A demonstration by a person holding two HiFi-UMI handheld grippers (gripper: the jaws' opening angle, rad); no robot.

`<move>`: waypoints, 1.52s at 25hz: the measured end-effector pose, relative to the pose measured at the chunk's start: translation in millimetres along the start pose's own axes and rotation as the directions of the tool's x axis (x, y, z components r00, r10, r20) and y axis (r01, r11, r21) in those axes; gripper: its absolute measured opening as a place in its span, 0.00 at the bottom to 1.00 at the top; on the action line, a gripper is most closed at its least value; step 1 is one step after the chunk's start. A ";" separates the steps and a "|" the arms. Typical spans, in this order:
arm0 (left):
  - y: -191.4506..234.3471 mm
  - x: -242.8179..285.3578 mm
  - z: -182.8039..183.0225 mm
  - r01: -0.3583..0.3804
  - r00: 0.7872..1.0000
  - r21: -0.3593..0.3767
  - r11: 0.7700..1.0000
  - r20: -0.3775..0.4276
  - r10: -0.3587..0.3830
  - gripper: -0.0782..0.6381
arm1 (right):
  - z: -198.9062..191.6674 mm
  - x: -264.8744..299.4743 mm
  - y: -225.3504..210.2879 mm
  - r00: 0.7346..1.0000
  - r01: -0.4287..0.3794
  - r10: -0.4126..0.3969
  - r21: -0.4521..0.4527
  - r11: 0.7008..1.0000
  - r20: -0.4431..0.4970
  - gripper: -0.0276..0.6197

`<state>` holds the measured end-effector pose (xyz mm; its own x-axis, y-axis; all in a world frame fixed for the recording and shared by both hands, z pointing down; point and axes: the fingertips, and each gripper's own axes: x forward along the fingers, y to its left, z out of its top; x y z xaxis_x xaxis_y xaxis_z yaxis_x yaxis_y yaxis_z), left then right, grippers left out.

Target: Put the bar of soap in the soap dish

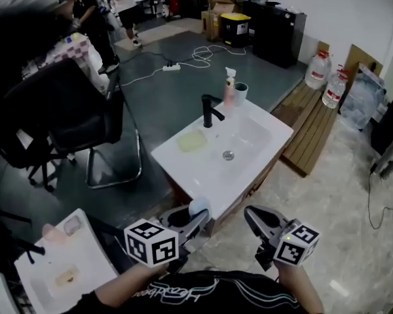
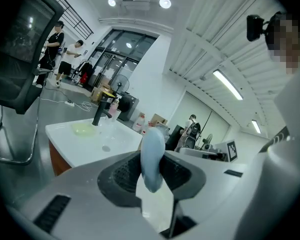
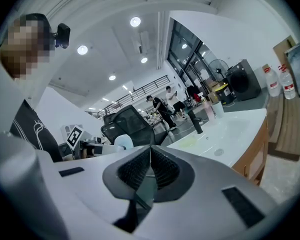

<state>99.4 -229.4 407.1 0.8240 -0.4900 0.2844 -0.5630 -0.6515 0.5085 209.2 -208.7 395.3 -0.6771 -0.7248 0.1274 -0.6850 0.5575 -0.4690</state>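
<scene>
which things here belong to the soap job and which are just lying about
Job: pale blue oval soap bar in left tongs; pale yellow-green soap dish; white sink.
Lying about: black office chair; pink spray bottle; clear water jugs.

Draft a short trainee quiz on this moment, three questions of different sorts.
1. True or false: the right gripper is shut and empty.
2. Where is the bar of soap? A on the chair; B between the jaws of the left gripper; C in the basin.
3. Fill in: the soap dish lies on the sink beside the black ____.
Key: 1 true; 2 B; 3 faucet.
</scene>
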 end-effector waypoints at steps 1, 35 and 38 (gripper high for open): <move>0.5 2.4 3.8 -0.003 1.000 0.006 1.000 0.003 0.003 0.29 | 2.8 2.7 -1.5 1.000 -0.007 0.007 -0.004 1.000 -0.001 0.09; 235.7 139.8 98.9 -0.242 0.947 0.260 0.935 -0.147 0.286 0.29 | 53.4 158.7 -126.5 0.991 0.061 -0.055 0.051 0.997 -0.119 0.09; 258.7 152.2 98.0 -0.250 0.932 0.330 0.910 -0.171 0.319 0.29 | 52.7 166.1 -135.4 0.990 0.081 -0.073 0.062 0.995 -0.124 0.09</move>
<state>72.9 -529.3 502.3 0.5998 -0.5653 0.5663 -0.7397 -0.6617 0.1230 203.7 -426.0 433.9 -0.6531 -0.7081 0.2684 -0.7198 0.4705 -0.5105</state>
